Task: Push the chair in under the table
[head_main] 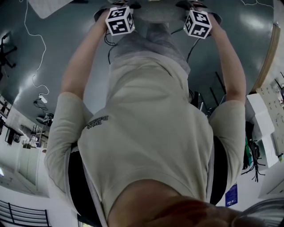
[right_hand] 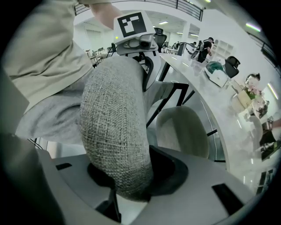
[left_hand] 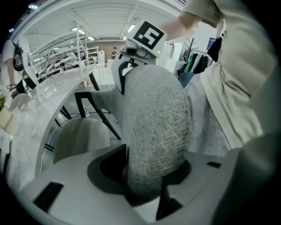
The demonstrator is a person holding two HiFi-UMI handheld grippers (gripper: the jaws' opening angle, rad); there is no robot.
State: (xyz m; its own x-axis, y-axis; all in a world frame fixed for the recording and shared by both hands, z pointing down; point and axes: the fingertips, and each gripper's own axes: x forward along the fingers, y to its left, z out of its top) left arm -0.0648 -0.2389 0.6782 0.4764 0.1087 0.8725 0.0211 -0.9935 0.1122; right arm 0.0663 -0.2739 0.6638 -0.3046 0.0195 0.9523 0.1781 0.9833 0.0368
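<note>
The chair's grey woven backrest (left_hand: 153, 127) fills the left gripper view, and its top edge sits between the jaws of my left gripper (left_hand: 151, 178), which press on it. The same backrest (right_hand: 116, 127) runs through my right gripper (right_hand: 127, 178), whose jaws grip it a little loosely. In the head view both grippers are at the top, left (head_main: 119, 17) and right (head_main: 197, 22), on either side of the backrest's top (head_main: 155, 11). The white table (left_hand: 52, 90) lies beyond the chair; its edge (right_hand: 206, 99) curves past on the right.
Another pale chair (left_hand: 81, 136) stands tucked at the table, with its seat (right_hand: 182, 127) also in the right gripper view. The person's beige shirt (head_main: 151, 133) and grey trousers are close behind the backrest. Boxes and small items lie on the far tabletop (right_hand: 219, 74).
</note>
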